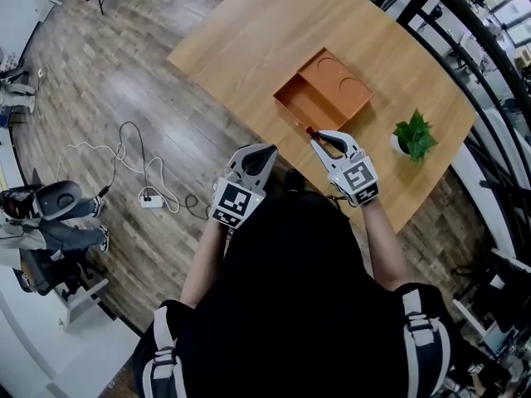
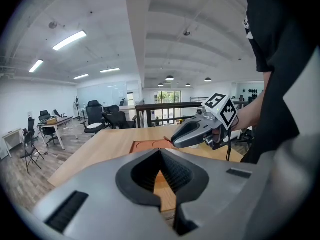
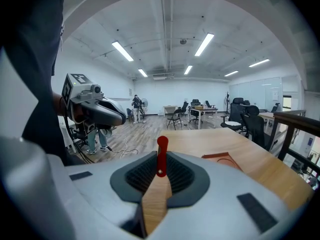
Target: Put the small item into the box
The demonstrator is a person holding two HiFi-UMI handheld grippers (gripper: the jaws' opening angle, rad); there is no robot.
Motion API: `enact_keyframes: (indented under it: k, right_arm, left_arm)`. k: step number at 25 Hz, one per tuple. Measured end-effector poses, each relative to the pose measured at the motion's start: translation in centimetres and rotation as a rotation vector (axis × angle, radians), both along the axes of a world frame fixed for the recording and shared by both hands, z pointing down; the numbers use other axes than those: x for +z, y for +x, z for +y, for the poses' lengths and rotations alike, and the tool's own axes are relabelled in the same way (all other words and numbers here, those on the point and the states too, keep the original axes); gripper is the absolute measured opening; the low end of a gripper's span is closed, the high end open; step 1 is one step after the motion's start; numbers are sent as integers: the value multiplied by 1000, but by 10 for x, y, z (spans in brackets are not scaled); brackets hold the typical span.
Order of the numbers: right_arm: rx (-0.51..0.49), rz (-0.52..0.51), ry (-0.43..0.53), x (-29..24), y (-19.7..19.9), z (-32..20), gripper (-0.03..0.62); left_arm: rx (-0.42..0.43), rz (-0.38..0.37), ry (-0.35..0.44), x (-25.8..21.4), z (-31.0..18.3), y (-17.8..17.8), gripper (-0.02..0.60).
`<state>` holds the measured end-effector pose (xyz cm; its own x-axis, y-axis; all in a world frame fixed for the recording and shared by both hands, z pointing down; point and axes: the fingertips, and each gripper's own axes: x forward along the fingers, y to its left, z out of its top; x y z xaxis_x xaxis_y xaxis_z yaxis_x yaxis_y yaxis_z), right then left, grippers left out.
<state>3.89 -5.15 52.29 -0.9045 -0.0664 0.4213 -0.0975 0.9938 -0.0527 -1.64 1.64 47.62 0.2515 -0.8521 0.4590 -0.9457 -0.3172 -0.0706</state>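
Clamping the item (image 3: 161,155), the right gripper (image 1: 317,139) hung short of the box (image 1: 303,102), probably needing a reach in; left gripper (image 1: 265,152) sat closed.

Table (image 1: 249,40): pale wood, matt, fine grain; box (image 1: 325,89): orange-brown, smooth, matt; small red item (image 3: 161,156): glossy, plastic-looking; right gripper (image 1: 319,142), left gripper (image 1: 264,152): smooth grey plastic shells, satin; pads (image 3: 142,176): black, ribbed, rubbery; floor (image 1: 108,81): grey-brown wood planks, slight sheen.
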Motion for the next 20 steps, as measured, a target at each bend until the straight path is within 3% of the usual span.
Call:
enact_keyframes:
  k: [9,20]
  right_arm:
    - [73,29,-14,9,0,-19,69]
    - [156,75,-30,23,-31,-47,69]
  left_arm:
    - [79,2,1,-1,-26,-9,23]
    - [164,32,-7,0,-71,-46,23]
